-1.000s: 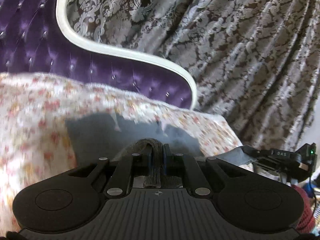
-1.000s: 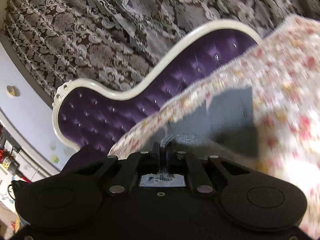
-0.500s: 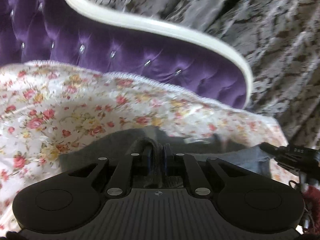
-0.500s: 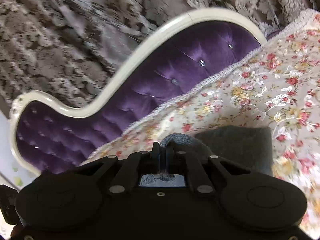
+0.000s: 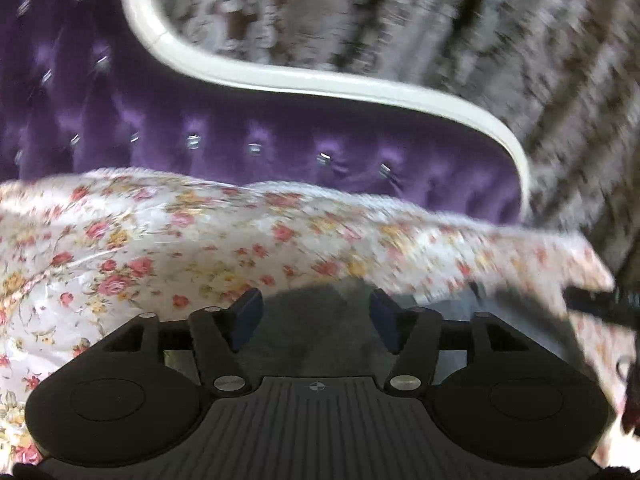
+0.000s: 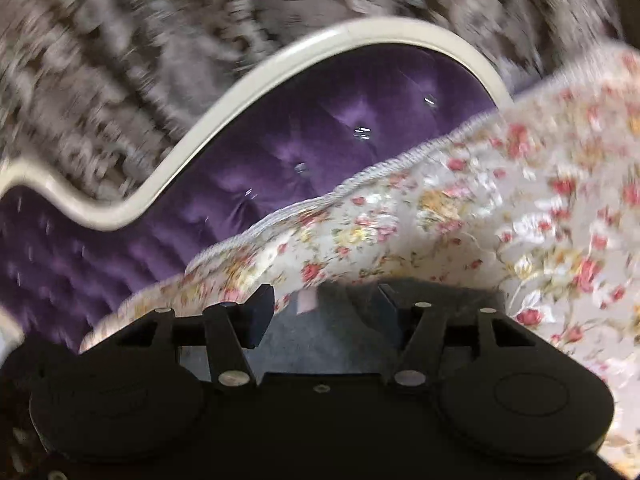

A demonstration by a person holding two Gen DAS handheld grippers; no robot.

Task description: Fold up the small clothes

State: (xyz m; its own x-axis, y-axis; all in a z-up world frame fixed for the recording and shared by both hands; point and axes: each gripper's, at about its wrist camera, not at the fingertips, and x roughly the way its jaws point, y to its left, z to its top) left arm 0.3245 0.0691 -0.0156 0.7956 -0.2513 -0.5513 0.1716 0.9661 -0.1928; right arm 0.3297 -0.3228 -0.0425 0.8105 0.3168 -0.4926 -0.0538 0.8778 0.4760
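Both jaws spread wide, holding nothing: left gripper (image 5: 316, 314), right gripper (image 6: 326, 312). Grey garment (image 5: 312, 320) lies flat on floral bedspread (image 5: 160, 248), near purple tufted headboard (image 5: 280, 136).

The left gripper (image 5: 315, 315) is black plastic. It has two round bumps at the sides, a part with lines down the middle, a small cross mark, and shiny silver screws. Its finger pads (image 5: 247, 314) are dark blue. The right gripper (image 6: 326, 312) looks the same, black with silver screws.
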